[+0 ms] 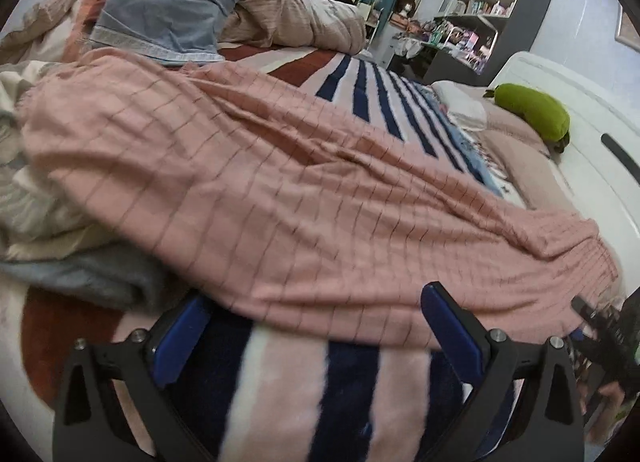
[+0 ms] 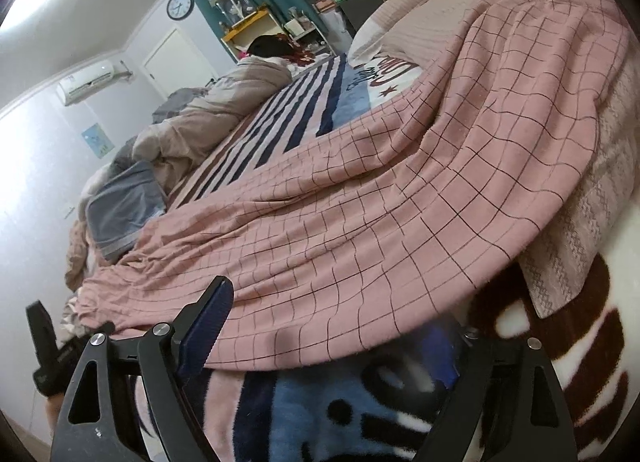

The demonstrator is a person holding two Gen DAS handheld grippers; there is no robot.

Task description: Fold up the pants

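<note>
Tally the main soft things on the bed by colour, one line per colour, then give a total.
Pink checked pants: 1
Green cushion: 1
Grey-blue folded cloth: 1
Beige quilt: 1
Striped blanket underneath everything: 1
Total: 5

The striped blanket [image 1: 348, 390] lies bare in front of the left tool [image 1: 316, 322], open room up to the pink pants [image 1: 280, 190]. Crumpled bedding [image 1: 60, 202] crowds the left side; a pillow [image 2: 580, 222] props the pants at right.
</note>
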